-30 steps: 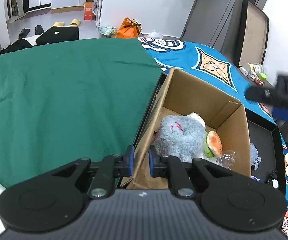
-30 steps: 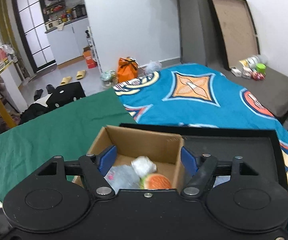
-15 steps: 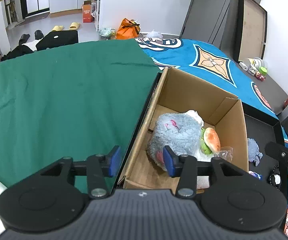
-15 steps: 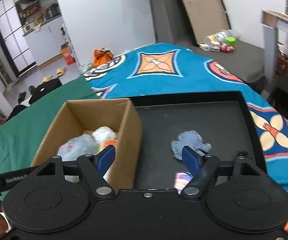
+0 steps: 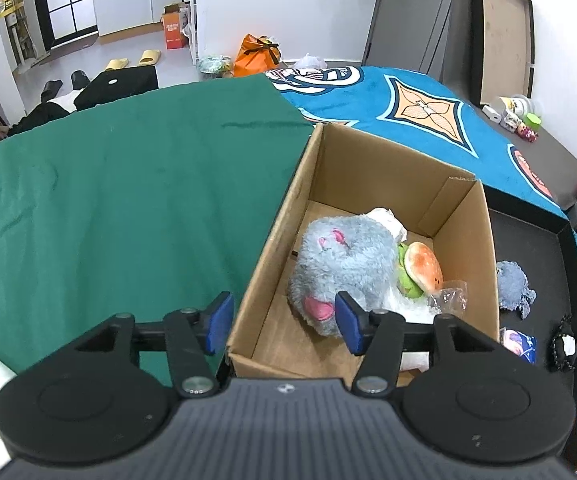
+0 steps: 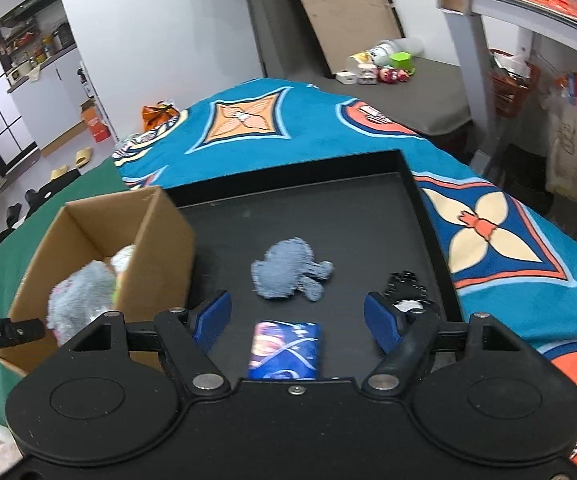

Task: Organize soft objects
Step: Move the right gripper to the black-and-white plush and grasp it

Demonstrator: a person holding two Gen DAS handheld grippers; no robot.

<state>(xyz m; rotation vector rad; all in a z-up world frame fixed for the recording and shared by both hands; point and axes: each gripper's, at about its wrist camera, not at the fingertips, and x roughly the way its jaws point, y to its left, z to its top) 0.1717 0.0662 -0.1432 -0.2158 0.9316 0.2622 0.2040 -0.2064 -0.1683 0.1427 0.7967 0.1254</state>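
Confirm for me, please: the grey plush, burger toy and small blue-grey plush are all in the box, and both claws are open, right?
Not quite. The small blue-grey plush is not in the box; it lies on the black tray beside it, as the right wrist view shows. The grey plush and burger toy are in the box, and the left claw and right claw are both open.

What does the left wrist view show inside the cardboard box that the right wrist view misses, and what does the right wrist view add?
Only the left wrist view shows the burger plush and crinkled clear plastic beside the large grey plush in the cardboard box. Only the right wrist view shows the whole black tray floor, with the right gripper, jaws open, over the blue packet. Both show the box, the grey plush, the small grey plush, the packet and the black keychain toy.
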